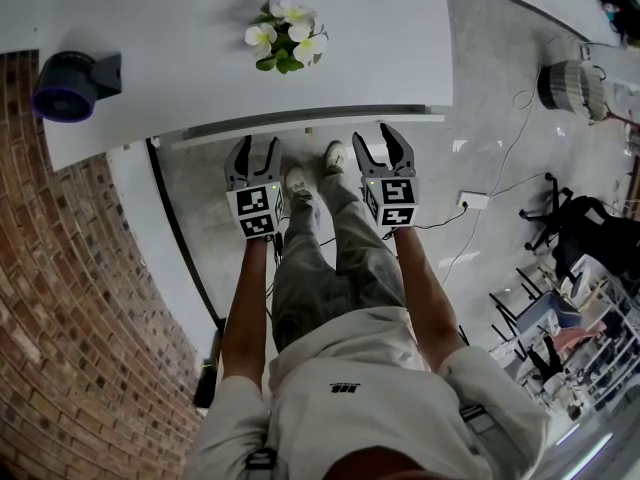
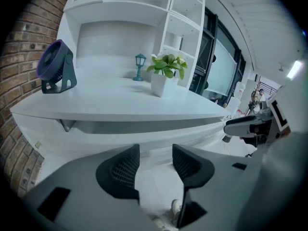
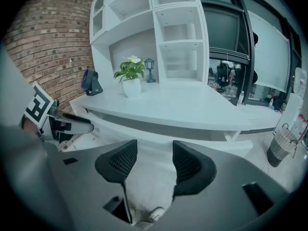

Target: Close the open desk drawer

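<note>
Spanning the upper head view, the white desk (image 1: 200,68) covers nearly all of the drawer (image 1: 300,128). The drawer shows there only as a thin white lip jutting past the front edge, with its inside hidden. The gripper views look from lower down and show what the head view cannot: the drawer's long white front under the top, below a dark gap. The shelves (image 2: 144,4) behind the desk appear only in those two views, with their upper parts cut off. The left gripper (image 1: 257,150) and right gripper (image 1: 375,140) sit side by side close before the drawer's lip; whether any tip touches it cannot be told. Each gripper's own view shows its jaws apart, with only floor and a shoe (image 2: 177,207) seen between them. Each also catches the other gripper at its edge, partly cut off. The fan (image 1: 65,83) stands on the desk's left end near the brick wall (image 1: 70,298) in all three views. From above, the plant (image 1: 285,36) shows flowers and leaves only; its white pot (image 2: 161,84) shows in the gripper views. The small lantern (image 2: 139,66) beside it cannot be found in the head view.
</note>
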Available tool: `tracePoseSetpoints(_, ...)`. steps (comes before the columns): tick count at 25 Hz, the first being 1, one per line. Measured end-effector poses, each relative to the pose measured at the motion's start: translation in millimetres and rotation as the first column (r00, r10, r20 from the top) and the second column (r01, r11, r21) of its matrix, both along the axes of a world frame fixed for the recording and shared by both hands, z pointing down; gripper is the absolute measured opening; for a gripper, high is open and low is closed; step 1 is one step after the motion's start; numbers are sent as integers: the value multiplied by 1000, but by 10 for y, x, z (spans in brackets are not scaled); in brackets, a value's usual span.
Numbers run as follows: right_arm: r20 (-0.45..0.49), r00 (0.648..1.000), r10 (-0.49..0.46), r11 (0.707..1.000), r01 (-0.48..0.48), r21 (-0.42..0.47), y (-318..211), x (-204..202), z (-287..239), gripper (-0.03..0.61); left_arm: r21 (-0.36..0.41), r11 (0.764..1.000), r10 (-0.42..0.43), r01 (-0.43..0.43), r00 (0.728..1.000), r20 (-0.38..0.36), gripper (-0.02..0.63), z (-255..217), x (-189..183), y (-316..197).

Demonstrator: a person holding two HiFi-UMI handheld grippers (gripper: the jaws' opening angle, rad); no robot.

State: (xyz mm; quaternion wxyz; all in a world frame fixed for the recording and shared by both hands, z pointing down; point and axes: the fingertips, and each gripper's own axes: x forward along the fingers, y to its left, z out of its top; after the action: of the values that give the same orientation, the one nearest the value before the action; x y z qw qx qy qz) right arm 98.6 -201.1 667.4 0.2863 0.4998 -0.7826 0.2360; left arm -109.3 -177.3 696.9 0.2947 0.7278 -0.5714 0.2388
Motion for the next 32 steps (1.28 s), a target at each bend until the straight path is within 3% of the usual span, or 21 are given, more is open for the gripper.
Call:
tracePoseSetpoints(10, -12, 1000, -24, 998, 24, -53, 31, -21, 244, 233, 8, 1000, 10, -10, 1000, 0, 227, 12, -11, -113)
tracePoseSetpoints(32, -14, 1000, -11, 1000, 11, -23, -319, -49, 301, 238, 24, 999, 27, -28, 1000, 10, 227, 17, -44, -334)
